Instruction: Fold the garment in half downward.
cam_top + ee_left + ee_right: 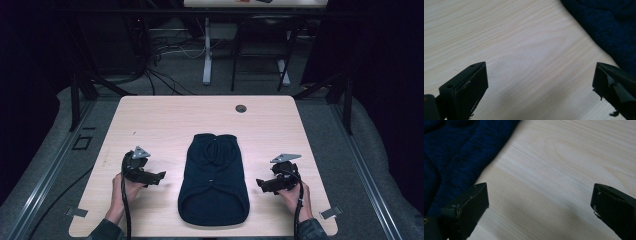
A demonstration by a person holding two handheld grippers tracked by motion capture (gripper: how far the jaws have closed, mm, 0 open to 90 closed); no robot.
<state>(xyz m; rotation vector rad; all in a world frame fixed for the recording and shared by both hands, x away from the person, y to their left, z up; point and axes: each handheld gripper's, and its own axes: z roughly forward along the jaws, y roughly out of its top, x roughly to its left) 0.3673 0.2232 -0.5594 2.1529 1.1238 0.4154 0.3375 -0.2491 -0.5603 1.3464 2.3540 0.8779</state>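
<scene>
Knitwear lies flat between my two tools: a dark navy sweater (214, 180), folded into a compact, rounded shape, widest at the end nearest me and narrower toward the far end, where the collar sits. From the high view it reads as almost black, with a couple of tiny pale specks down its middle line. It rests on the pale wooden table (165, 120), on the half nearer to me and roughly centred across it. My left gripper (159, 176) sits just beside the sweater's left edge, and my right gripper (260, 183) just beside its right edge, neither touching the fabric. Both point inward at the sweater, and both have their jaws spread wide with nothing but bare wood between them. My gripper views bring out what the high view hides: the cloth is a deep blue with a darker heathered fleck, soft and slightly rumpled in folds. In the left gripper view the sweater (609, 25) fills the upper right corner; in the right gripper view it (456, 152) fills the upper left. The high view alone gives the sweater's whole outline, plus a small round cable hole (241, 108) in the table beyond the collar.
</scene>
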